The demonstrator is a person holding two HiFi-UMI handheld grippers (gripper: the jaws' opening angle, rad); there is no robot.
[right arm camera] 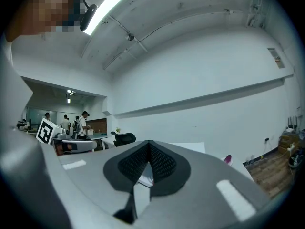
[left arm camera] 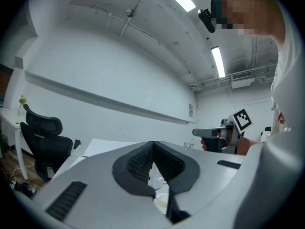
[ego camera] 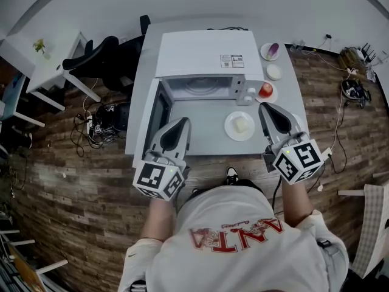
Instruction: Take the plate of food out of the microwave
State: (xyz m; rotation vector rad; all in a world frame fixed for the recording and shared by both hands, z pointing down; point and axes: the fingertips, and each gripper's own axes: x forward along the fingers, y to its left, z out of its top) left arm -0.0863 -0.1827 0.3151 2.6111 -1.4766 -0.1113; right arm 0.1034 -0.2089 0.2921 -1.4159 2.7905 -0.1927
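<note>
A white plate with a pale piece of food [ego camera: 239,126] sits on the white table [ego camera: 200,142], in front of the microwave [ego camera: 203,53]. The microwave's door [ego camera: 159,108] hangs open to the left, and only the turntable shows in the cavity [ego camera: 203,87]. My left gripper [ego camera: 182,122] is over the table's front left, left of the plate, shut and holding nothing. My right gripper [ego camera: 265,107] is just right of the plate, also shut and empty. Both sets of jaws meet at their tips in the left gripper view [left arm camera: 152,145] and the right gripper view [right arm camera: 148,144].
An apple on a small plate [ego camera: 265,90], a white bowl [ego camera: 274,72] and a dish with something purple [ego camera: 270,50] stand along the table's right side. A black office chair [ego camera: 103,56] and floor cables [ego camera: 97,123] lie to the left.
</note>
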